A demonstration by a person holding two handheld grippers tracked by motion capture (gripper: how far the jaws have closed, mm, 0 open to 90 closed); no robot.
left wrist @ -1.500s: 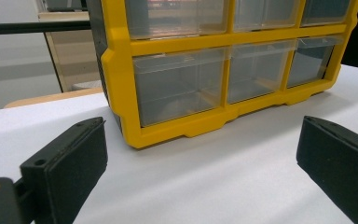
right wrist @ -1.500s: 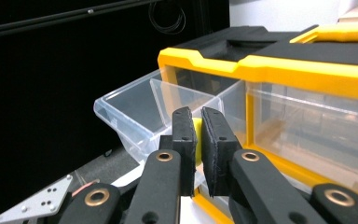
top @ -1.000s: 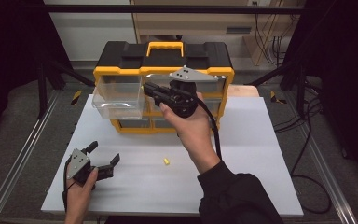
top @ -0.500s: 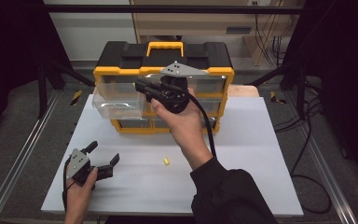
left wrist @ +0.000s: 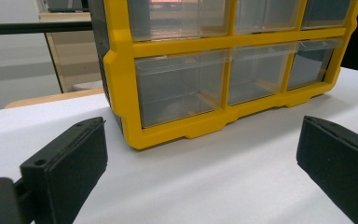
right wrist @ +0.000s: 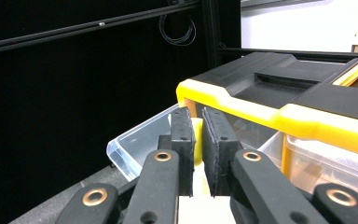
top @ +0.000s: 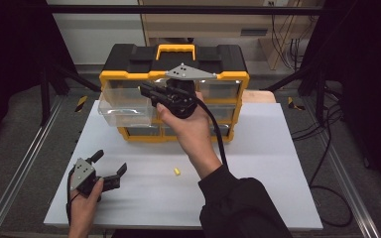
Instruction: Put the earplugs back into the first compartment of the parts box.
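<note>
A yellow and black organizer box (top: pixel 129 58) with clear drawers stands at the back of the white table (top: pixel 278 148). Its upper left drawer (top: pixel 124 106) is pulled out. My right gripper (top: pixel 146 91) hovers in front of the box, just above that drawer, pointing left. In the right gripper view the right gripper (right wrist: pixel 197 135) is shut on a small yellow piece (right wrist: pixel 197 142), with the clear drawer (right wrist: pixel 135 140) right below. Another small yellow piece (top: pixel 177 172) lies on the table. My left gripper (top: pixel 109 166) rests open at the front left, its jaws (left wrist: pixel 200 158) facing the box (left wrist: pixel 121 70).
The table's front and right parts are bare white surface. Metal frame rails (top: pixel 25 163) run along both sides, and cables (top: pixel 327 163) hang off at the right. A dark backdrop surrounds the table.
My right gripper has drifted left and a little up, closer over the pulled-out drawer. The left gripper has stayed where it was.
</note>
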